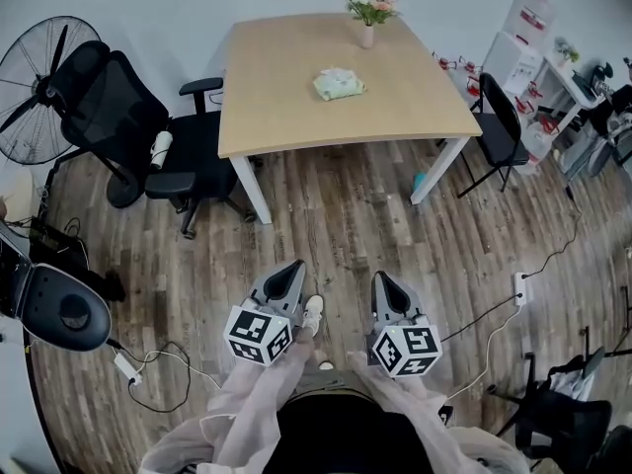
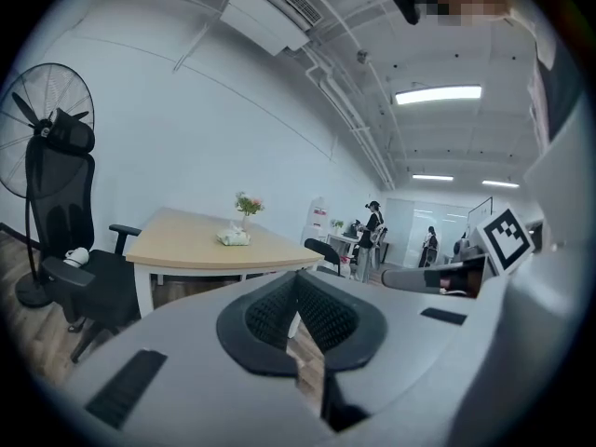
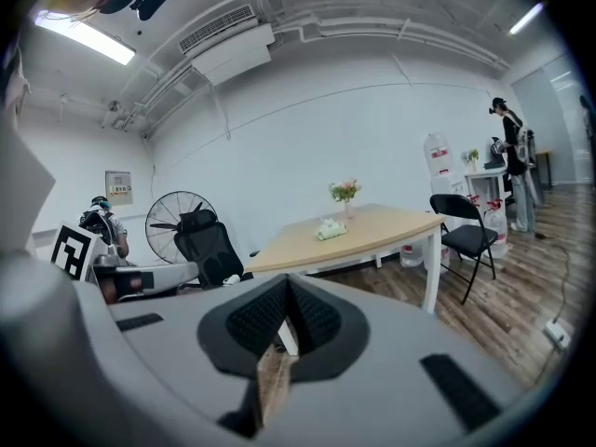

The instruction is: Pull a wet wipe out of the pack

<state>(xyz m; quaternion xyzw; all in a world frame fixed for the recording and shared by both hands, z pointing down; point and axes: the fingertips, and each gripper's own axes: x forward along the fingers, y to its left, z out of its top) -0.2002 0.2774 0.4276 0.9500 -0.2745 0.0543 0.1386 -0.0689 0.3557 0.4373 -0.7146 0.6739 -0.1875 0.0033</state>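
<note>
Your left gripper [image 1: 293,266] and right gripper [image 1: 381,277] sit low at six o'clock, side by side, each with its fingers pressed together on nothing. At twelve o'clock stands the wooden table [image 1: 286,97], with the black office chair [image 1: 123,117] at its nine o'clock. Mid-tabletop lies the wet wipe pack [image 1: 338,84], well apart from both grippers, with the flower vase [image 1: 368,28] at its one o'clock.
</note>
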